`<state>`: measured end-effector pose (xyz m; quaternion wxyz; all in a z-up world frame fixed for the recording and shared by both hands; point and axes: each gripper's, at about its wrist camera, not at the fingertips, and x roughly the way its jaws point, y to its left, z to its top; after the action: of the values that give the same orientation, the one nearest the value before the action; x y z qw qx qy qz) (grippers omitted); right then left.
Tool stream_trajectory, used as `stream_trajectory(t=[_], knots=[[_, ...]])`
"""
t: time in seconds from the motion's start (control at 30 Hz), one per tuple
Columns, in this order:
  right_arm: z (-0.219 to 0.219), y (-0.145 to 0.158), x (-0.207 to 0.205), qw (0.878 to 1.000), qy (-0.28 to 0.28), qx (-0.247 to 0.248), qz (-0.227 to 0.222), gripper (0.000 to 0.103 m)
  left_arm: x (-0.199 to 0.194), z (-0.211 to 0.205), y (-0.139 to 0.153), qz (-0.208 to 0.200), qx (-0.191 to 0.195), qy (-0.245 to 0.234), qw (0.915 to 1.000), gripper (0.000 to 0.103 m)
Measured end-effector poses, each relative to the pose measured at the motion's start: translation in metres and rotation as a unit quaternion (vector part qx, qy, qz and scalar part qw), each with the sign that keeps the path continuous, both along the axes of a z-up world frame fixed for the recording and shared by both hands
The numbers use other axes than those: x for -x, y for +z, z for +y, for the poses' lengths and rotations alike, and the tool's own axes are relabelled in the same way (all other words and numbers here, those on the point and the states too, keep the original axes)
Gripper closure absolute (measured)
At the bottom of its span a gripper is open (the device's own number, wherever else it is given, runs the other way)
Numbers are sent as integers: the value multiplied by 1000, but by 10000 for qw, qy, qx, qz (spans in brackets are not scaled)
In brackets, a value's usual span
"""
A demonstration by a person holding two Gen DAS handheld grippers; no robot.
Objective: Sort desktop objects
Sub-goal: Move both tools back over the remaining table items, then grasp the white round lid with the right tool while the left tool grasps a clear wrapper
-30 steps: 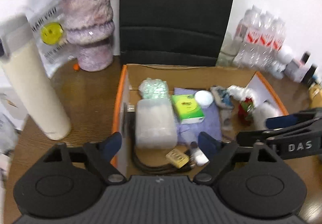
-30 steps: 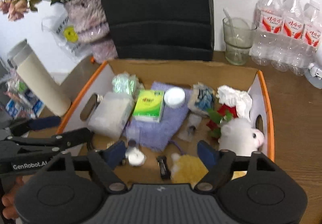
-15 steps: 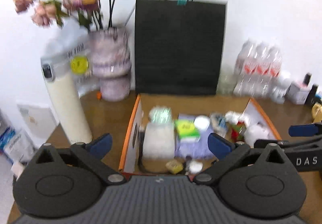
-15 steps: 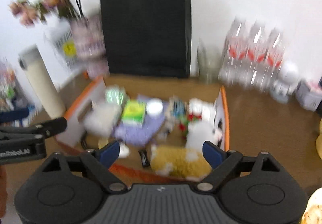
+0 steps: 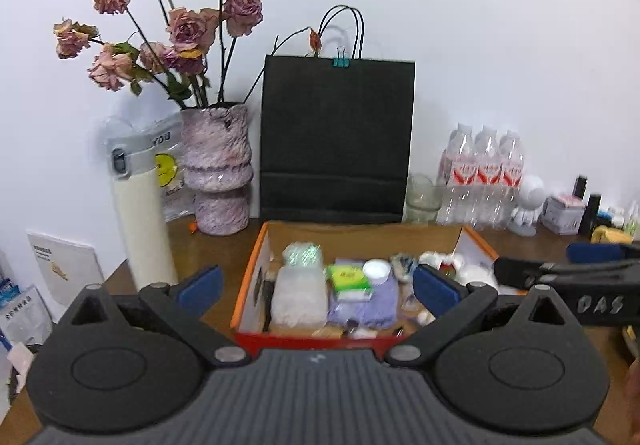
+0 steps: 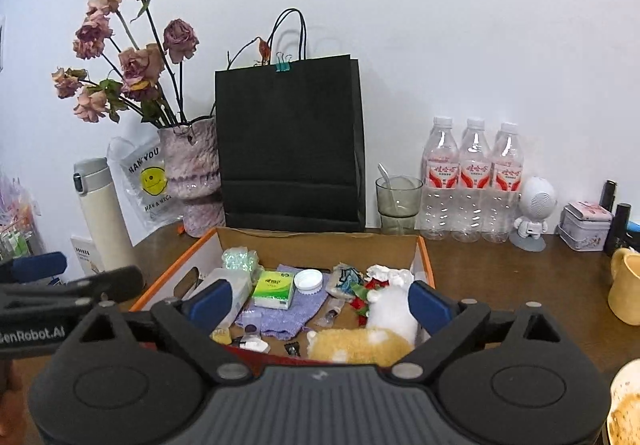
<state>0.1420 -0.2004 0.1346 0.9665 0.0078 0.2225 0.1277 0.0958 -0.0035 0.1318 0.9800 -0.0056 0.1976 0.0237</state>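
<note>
Left tool (image 5: pixel 316 287) and right tool (image 6: pixel 320 299) level, side by side (jaws spread, empty).

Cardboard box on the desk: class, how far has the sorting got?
Done: the cardboard box already holds a green tissue pack, white lid and plush toys. In hand: nothing; the left gripper and right gripper are open and empty. Left: the thermos, glass and tin remain outside.

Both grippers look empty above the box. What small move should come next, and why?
Probably lower the right gripper toward the yellow plush toy at the near edge of the cardboard box: both it and the left gripper are open, holding nothing, back from the contents.
</note>
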Motion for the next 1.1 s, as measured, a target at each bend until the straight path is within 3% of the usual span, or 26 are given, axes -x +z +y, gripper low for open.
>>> stream_trajectory(t=[0.07, 0.2, 0.33, 0.4, 0.5, 0.63, 0.8, 0.97, 1.1], knots=[[-3, -10, 13, 10000, -30, -20, -3, 5, 8, 3, -16, 131, -60, -57, 9999, 0], [-5, -44, 33, 9994, -32, 69, 351, 5, 15, 9, -47, 784, -265, 77, 9965, 0], [-9, -72, 59, 9966, 45, -98, 817, 5, 50, 17, -64, 818, -84, 97, 9966, 0], [-13, -83, 76, 9940, 127, -279, 1053, 5, 73, 15, -73, 777, -179, 21, 9968, 0], [-11, -95, 106, 9932, 265, -181, 1118, 5, 106, 13, -92, 756, -110, 6, 9971, 0], [-10, -112, 135, 9926, 305, -225, 1151, 6, 124, 8, -114, 1051, -74, -155, 9943, 0], [1, -121, 119, 9920, 445, 57, 1178, 12, 111, 8, -111, 995, -279, -107, 9946, 0], [8, -126, 79, 9904, 538, 81, 1269, 30, 91, 29, -108, 1029, -40, -82, 9946, 0], [24, -127, 39, 9896, 799, 255, 1171, 35, 68, 38, -110, 1083, 72, -127, 9940, 1]])
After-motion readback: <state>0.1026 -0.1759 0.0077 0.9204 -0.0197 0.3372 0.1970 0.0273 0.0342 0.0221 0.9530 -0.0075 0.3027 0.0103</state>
